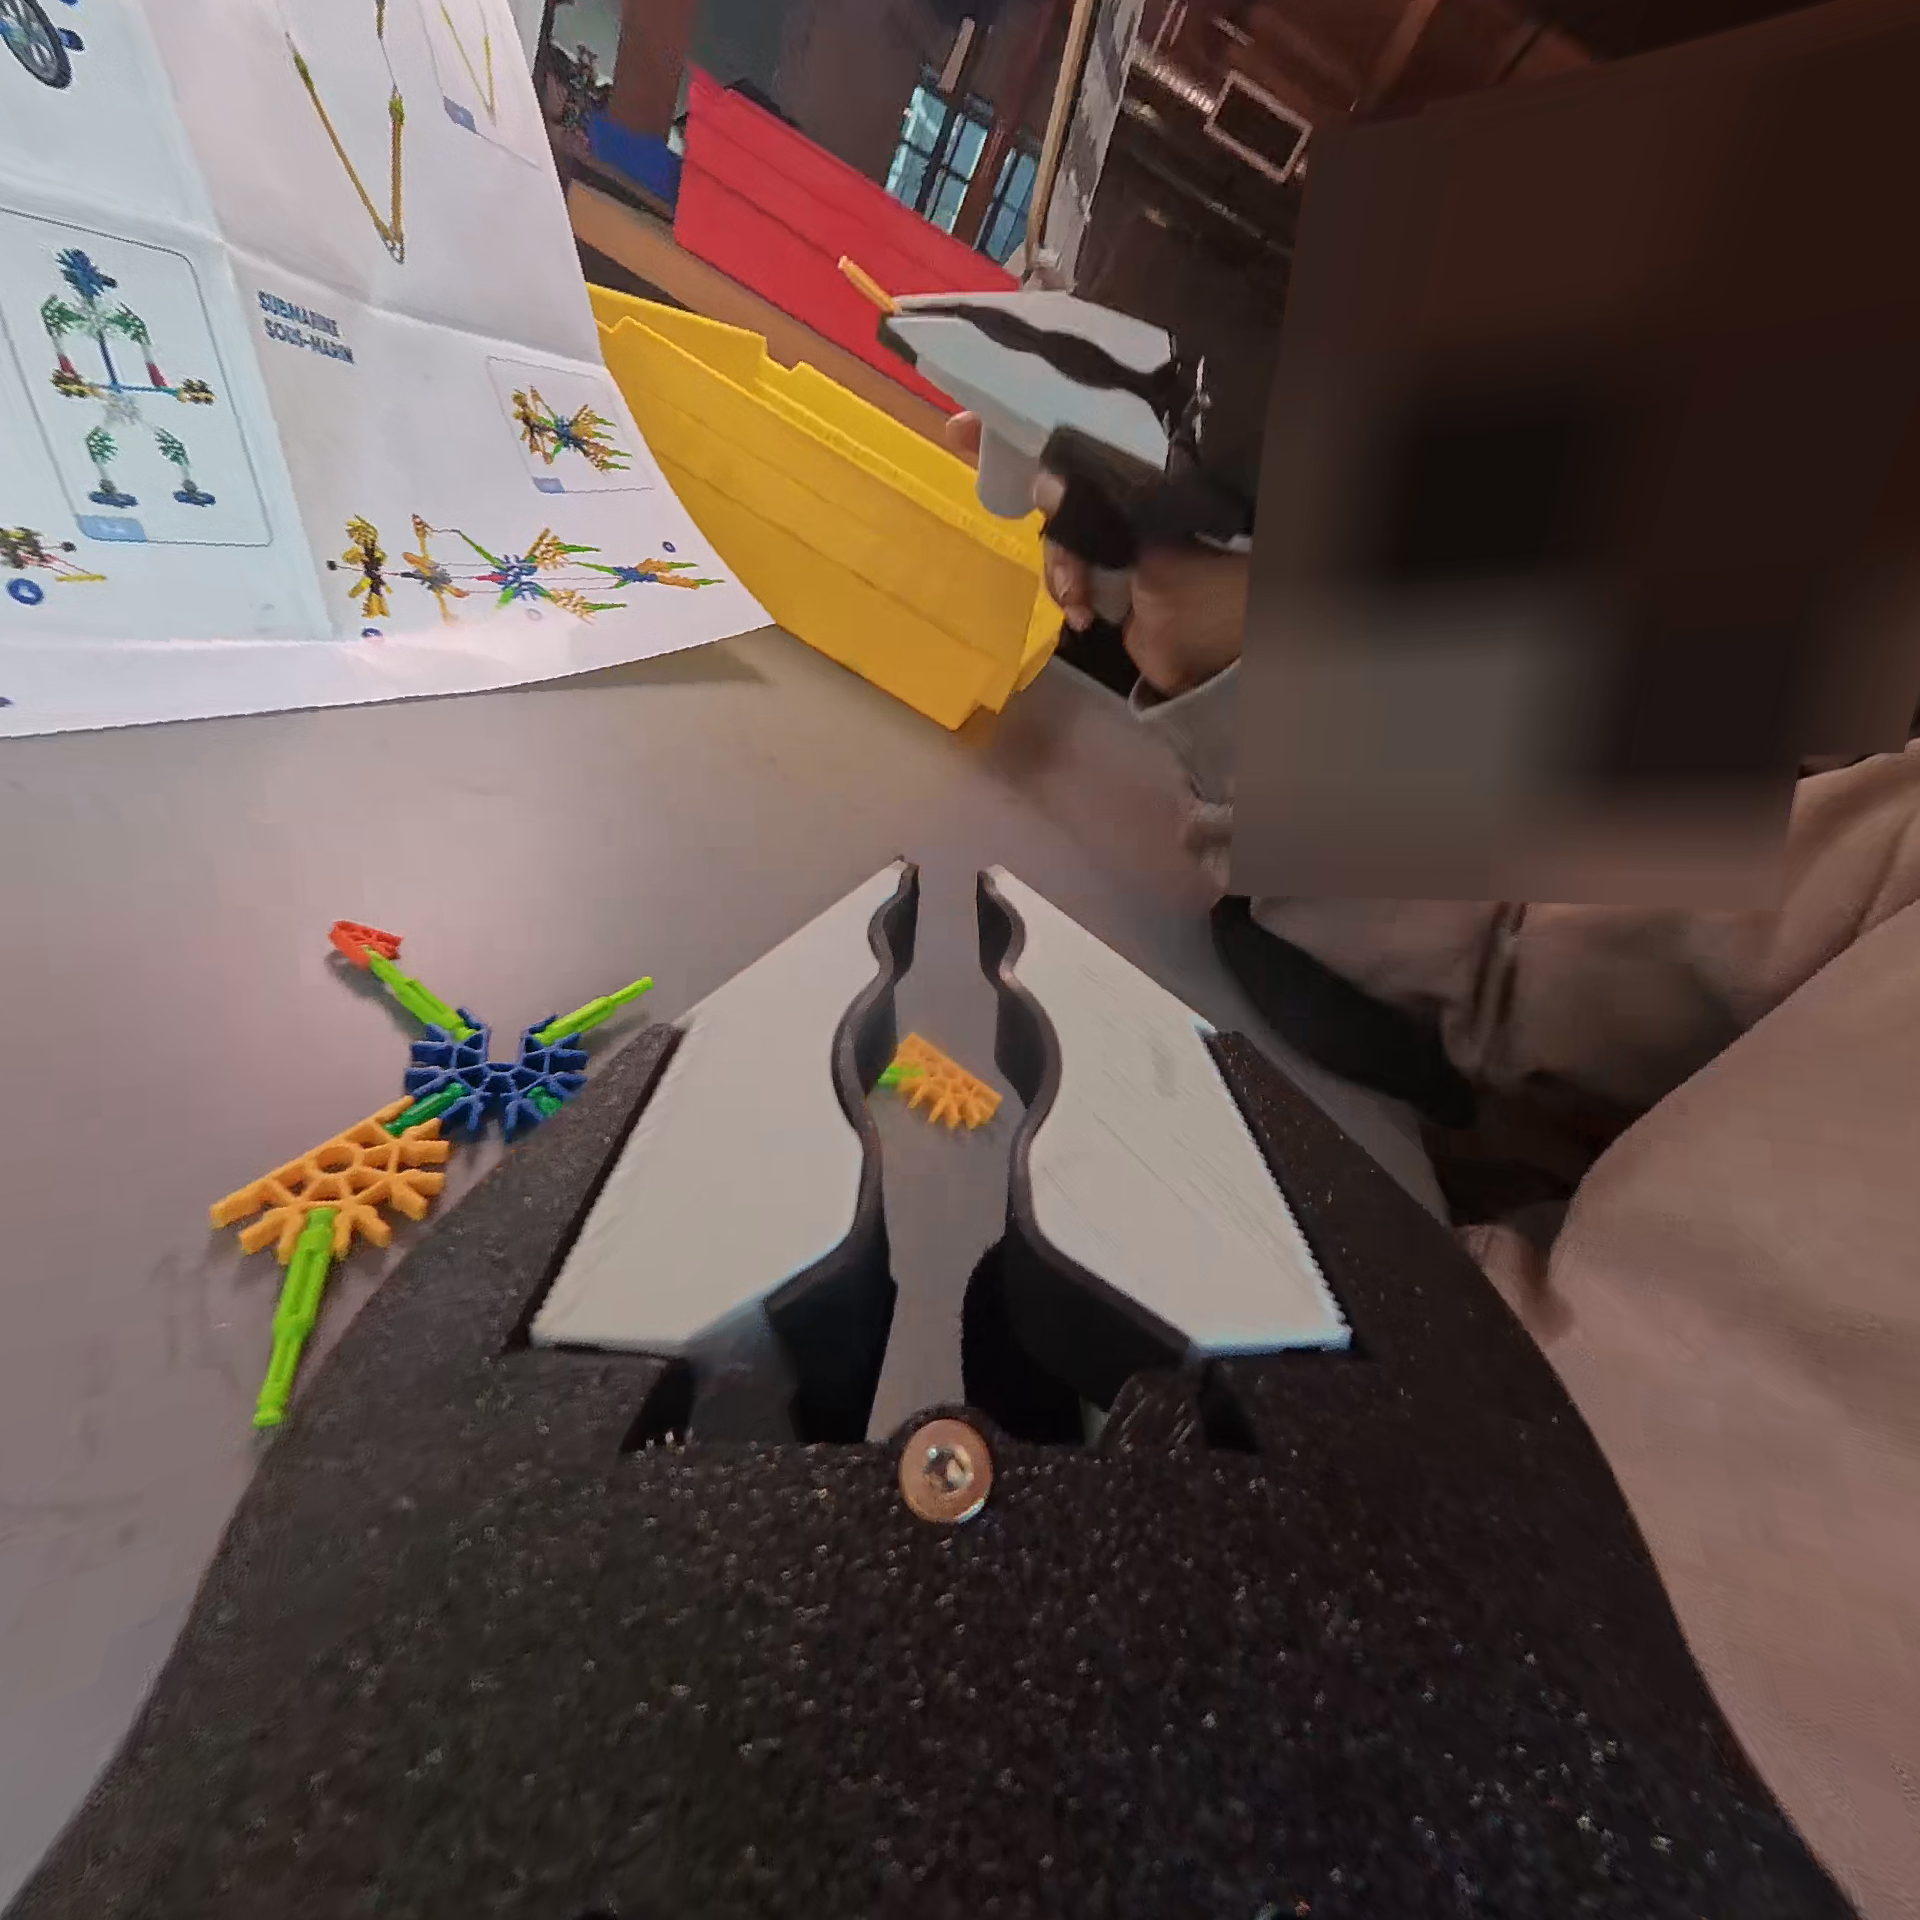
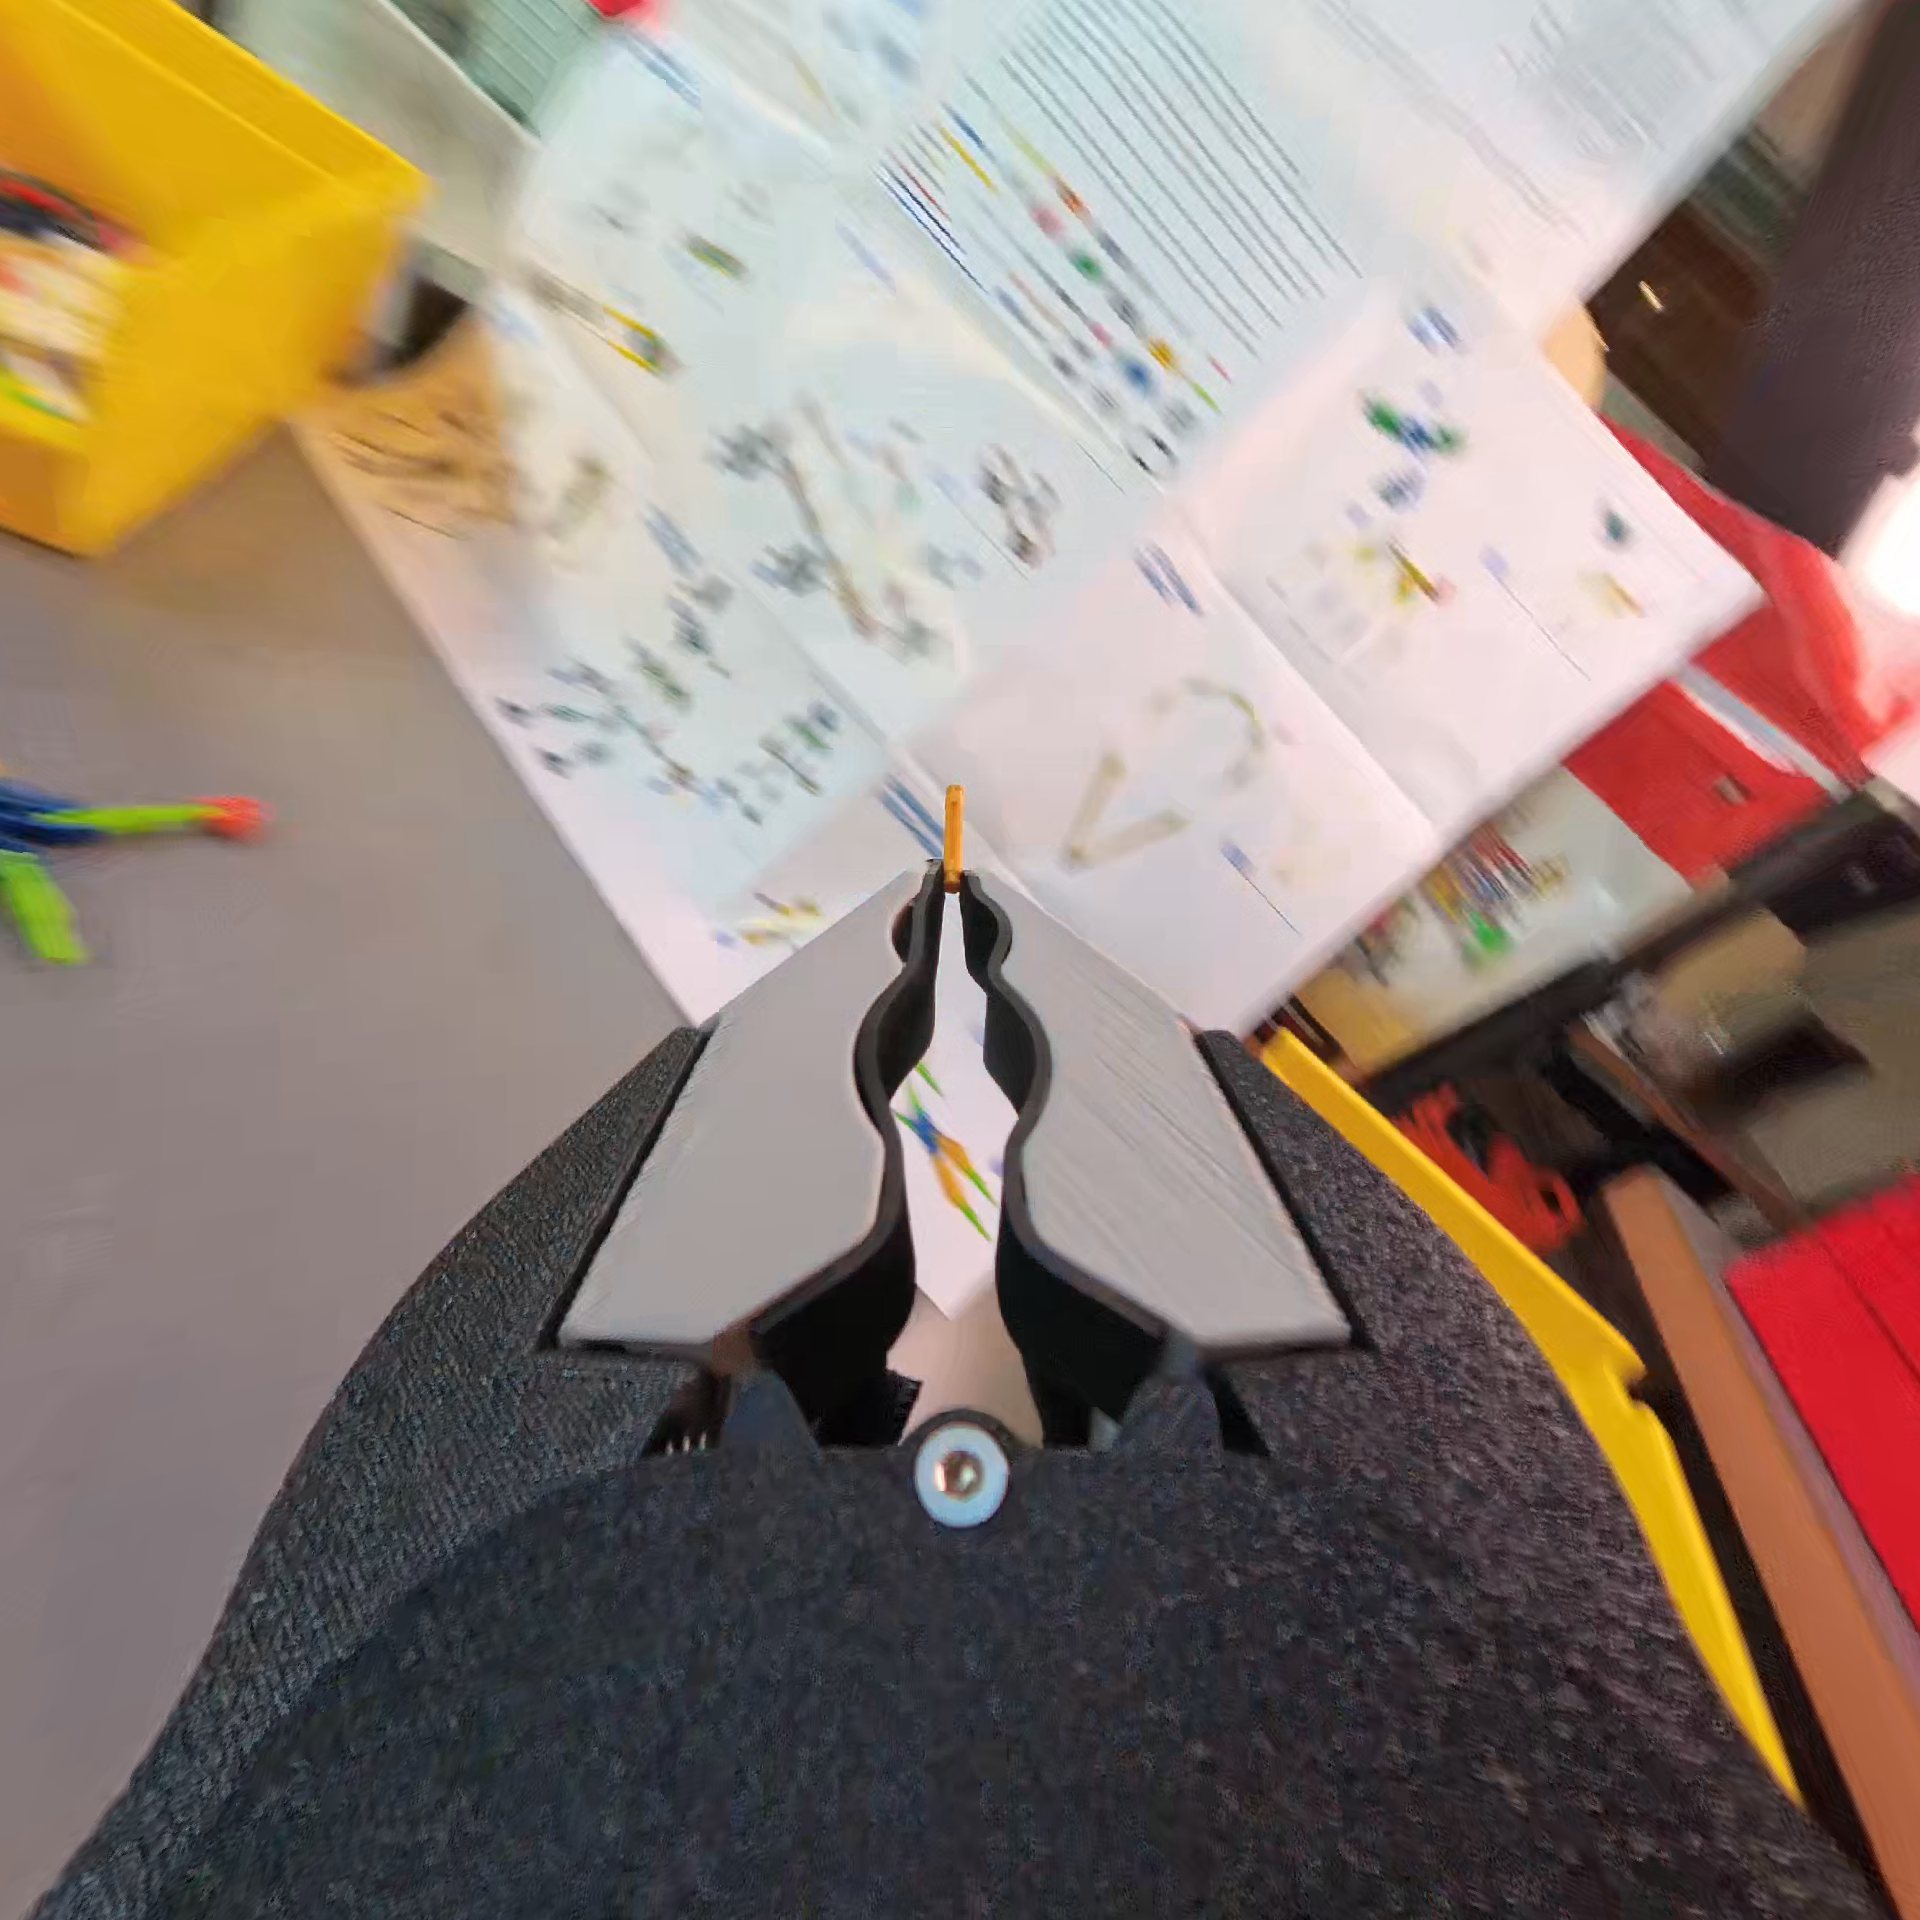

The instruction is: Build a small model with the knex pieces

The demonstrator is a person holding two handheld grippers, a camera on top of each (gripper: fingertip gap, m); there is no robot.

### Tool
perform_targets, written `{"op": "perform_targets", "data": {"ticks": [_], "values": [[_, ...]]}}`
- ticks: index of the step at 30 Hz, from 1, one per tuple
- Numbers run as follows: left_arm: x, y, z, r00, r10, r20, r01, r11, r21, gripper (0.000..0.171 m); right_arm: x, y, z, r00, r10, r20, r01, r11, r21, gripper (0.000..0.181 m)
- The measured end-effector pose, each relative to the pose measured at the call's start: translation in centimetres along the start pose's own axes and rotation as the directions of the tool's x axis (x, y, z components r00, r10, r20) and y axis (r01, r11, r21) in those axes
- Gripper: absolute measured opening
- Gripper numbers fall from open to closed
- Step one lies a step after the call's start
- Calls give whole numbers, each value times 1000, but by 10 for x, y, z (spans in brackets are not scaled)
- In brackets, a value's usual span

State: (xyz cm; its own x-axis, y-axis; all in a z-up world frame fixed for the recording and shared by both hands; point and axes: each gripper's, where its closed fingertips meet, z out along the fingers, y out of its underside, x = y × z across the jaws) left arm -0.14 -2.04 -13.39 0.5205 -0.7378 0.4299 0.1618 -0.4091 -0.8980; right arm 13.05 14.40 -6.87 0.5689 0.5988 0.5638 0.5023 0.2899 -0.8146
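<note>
- On the grey tabletop [image 1: 644,790], below the left gripper [image 1: 948,883]: jaws parted by a narrow gap, holding nothing, hovering over a small orange fan-shaped connector [image 1: 945,1081] with a green stub at its left side.
- Just left of that gripper: an assembled cluster of a blue snowflake connector [image 1: 497,1070], green rods [image 1: 296,1320], a larger orange connector [image 1: 332,1184] and a small red end piece [image 1: 364,940], lying flat.
- Farther back on the left: a folded white instruction sheet [image 1: 312,364] propped upright, with a yellow plastic bin [image 1: 831,520] beside it.
- Up at the right of the left wrist view: right gripper [image 1: 883,312] raised well above the table, held by a hand [image 1: 1164,613].
- Between the right gripper's [image 2: 951,881] tips: jaws pinched onto a thin orange rod [image 2: 954,821], long axis in line with the fingers, free end pointing straight ahead toward the blurred instruction sheet [image 2: 1039,468].
- Left edge of the right wrist view: yellow bin [image 2: 208,312] with mixed parts, heavily blurred.
</note>
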Motion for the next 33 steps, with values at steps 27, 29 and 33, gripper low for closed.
{"op": "perform_targets", "data": {"ticks": [27,29,33], "values": [[-14,27,9,979,164,123,-141,974,-178,17,-218,51,-26,584,275,764,76,918,-389,14],[-15,26,8,977,169,128,-146,973,-177,17,-221,59,-26,595,255,762,120,909,-399,7],[-18,24,6,975,167,145,-142,976,-167,18,-221,58,-26,587,266,765,108,911,-399,0]]}}
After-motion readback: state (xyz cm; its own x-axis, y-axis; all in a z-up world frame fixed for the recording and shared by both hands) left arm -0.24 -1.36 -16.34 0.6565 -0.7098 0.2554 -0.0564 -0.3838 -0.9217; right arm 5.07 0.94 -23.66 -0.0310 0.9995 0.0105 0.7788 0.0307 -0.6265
